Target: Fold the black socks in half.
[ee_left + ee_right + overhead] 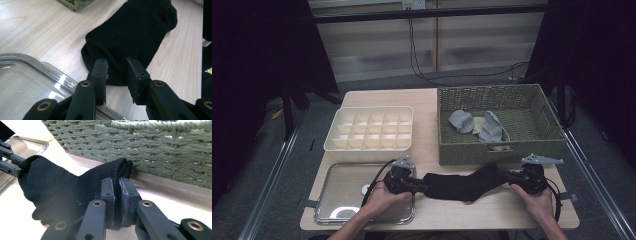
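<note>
A black sock (462,185) lies stretched across the front of the wooden table between my two grippers. My left gripper (421,186) grips its left end, and in the left gripper view the bunched fabric (132,32) fills the gap between the jaws of that gripper (117,75). My right gripper (507,179) holds the other end. In the right gripper view that gripper (117,192) is shut tight on the ribbed cuff of the sock (62,187), just in front of the basket wall. The left gripper (10,165) shows at the far end of the sock.
A green woven basket (447,145) stands at the back right with grey socks (462,121) inside. A white divided box (334,140) sits at the back left. A clear tray (329,200) lies under my left hand at the front left.
</note>
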`<act>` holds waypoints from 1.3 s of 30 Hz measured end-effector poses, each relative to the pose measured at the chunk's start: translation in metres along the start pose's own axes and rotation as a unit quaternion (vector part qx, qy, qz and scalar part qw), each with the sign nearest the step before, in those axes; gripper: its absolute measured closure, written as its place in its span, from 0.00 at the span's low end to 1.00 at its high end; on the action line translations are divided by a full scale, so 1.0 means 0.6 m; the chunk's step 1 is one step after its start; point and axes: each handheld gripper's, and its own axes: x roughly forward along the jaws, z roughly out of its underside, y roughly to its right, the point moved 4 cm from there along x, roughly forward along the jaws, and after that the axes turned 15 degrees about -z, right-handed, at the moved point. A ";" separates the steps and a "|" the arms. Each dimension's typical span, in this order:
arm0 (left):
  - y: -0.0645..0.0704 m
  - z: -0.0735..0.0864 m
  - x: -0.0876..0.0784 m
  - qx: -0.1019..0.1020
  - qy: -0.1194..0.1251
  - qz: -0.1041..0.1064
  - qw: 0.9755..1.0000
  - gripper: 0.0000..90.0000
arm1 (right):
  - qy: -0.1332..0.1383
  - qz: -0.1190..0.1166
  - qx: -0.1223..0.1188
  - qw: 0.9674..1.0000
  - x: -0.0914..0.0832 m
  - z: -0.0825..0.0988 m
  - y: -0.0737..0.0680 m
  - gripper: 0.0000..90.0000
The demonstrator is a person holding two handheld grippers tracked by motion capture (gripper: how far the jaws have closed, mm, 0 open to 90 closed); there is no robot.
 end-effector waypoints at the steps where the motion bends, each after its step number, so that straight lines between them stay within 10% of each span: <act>1: 0.000 0.001 0.001 0.002 -0.001 0.000 1.000 0.77 | 0.004 0.003 -0.004 1.000 -0.001 -0.001 -0.002 0.92; 39: 0.005 -0.006 0.015 0.011 0.008 -0.009 1.000 0.82 | 0.014 -0.095 -0.047 0.994 0.063 -0.071 -0.103 0.92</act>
